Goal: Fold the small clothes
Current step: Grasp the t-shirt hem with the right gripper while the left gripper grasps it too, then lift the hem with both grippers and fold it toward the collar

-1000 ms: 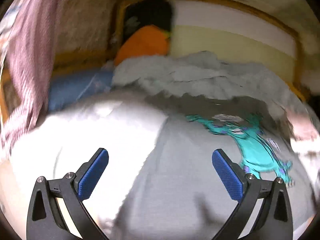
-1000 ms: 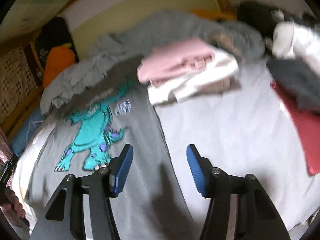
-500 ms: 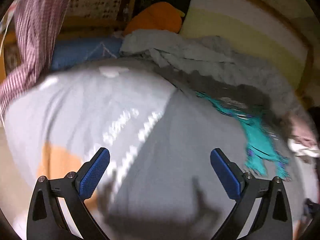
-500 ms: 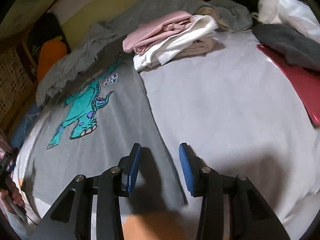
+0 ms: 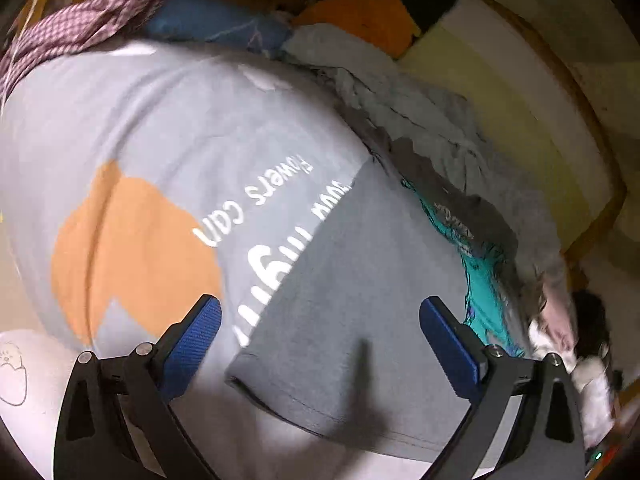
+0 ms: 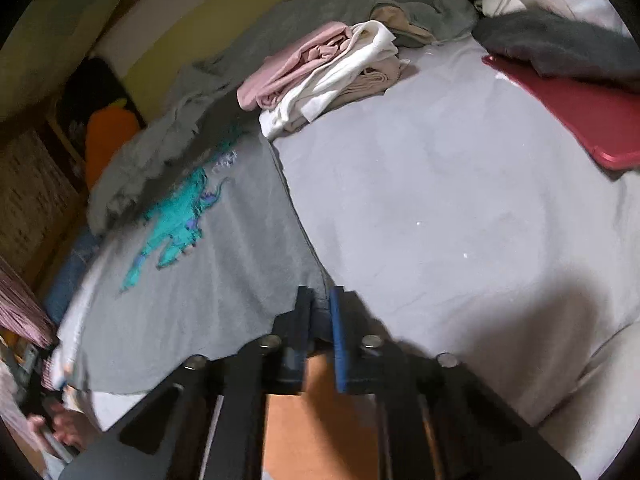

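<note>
The right gripper (image 6: 320, 308) has its blue pads drawn nearly together, pinching the near right corner of the grey T-shirt (image 6: 224, 280) — a fold of the hem sits between them. The left gripper (image 5: 320, 340) has its fingers spread wide, hanging over the near left corner of the same shirt with nothing between the pads; whether they touch the cloth cannot be told.

The shirt lies flat on the bed (image 6: 440, 200), print side up, with a teal monster print (image 6: 176, 220) toward its far end. In the left wrist view its near hem runs just ahead of the open fingers, and the shirt partly covers white lettering (image 5: 256, 200) and an orange patch (image 5: 132, 248) printed on the pale grey sheet.

Farther off, a crumpled grey blanket (image 6: 168, 140) lies along the far edge of the shirt. To its right sits a stack of folded clothes (image 6: 324, 76) — pink, white and beige. At the far right a dark grey garment (image 6: 560, 48) rests on a red flat object (image 6: 580, 112). An orange cushion (image 5: 360, 16) lies at the far left by the bed frame.
</note>
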`<state>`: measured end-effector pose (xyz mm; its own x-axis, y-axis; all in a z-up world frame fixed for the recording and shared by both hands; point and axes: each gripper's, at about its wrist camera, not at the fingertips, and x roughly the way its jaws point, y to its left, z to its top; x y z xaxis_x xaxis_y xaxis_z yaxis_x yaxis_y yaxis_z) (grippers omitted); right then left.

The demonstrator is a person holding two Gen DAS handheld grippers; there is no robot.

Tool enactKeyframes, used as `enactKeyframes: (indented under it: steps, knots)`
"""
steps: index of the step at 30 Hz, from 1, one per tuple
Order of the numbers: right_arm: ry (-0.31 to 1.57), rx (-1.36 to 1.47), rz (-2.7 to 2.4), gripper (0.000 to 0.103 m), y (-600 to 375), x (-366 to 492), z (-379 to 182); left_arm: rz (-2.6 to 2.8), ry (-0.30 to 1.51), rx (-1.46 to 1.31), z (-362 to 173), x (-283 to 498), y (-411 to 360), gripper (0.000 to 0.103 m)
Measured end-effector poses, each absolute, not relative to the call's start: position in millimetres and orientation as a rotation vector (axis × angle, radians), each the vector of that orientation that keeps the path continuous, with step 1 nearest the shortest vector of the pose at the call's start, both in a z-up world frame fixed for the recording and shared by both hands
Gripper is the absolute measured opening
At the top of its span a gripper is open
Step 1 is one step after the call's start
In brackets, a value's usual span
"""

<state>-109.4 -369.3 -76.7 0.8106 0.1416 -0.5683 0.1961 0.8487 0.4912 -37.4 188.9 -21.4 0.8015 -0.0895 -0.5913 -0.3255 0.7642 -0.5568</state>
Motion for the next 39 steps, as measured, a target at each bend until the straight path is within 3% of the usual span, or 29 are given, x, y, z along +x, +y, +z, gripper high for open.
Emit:
enactKeyframes:
  steps: [5,7,9,11,16,17,19,20,26,30,34,39]
  knots:
    - [0.498,0.498,-0.077,0.005,-363,-122,-55,0.198,0.623,-0.66,-16,-58,208,0.095]
    - [0.494,0.495,-0.087,0.005,-361,-120,-51,0.183,0.657,-0.667,-22,-64,220,0.086]
    - [0.512,0.491,-0.102,0.005,-358,-118,-52,0.073,0.704,-0.757,-33,-69,231,0.066]
    - [0.521,0.494,-0.103,0.005,-357,-118,-52,0.009,0.737,-0.834,-44,-75,235,0.053]
    - [0.534,0.498,-0.112,0.005,-361,-117,-54,-0.038,0.738,-0.79,-40,-73,219,0.046]
    - [0.534,0.506,-0.108,0.005,-362,-118,-54,-0.047,0.748,-0.766,-38,-68,214,0.039]
    - [0.535,0.503,-0.113,0.005,-361,-116,-55,0.021,0.794,-0.665,-40,-57,202,0.01]
    - [0.532,0.501,-0.118,0.005,-361,-116,-54,0.09,0.794,-0.612,-41,-56,200,0.004]
    - [0.384,0.503,-0.139,0.004,-355,-144,-27,0.08,0.547,-0.576,7,-97,192,0.003]
    - [0.242,0.437,-0.202,0.003,-338,-190,10,0.098,0.483,-0.616,38,-131,197,0.003]
    - [0.245,0.49,-0.216,0.003,-345,-218,27,0.002,0.398,-0.736,59,-169,216,0.003]
    - [0.283,0.48,-0.243,0.003,-349,-225,35,0.04,0.418,-0.644,72,-150,207,0.003]
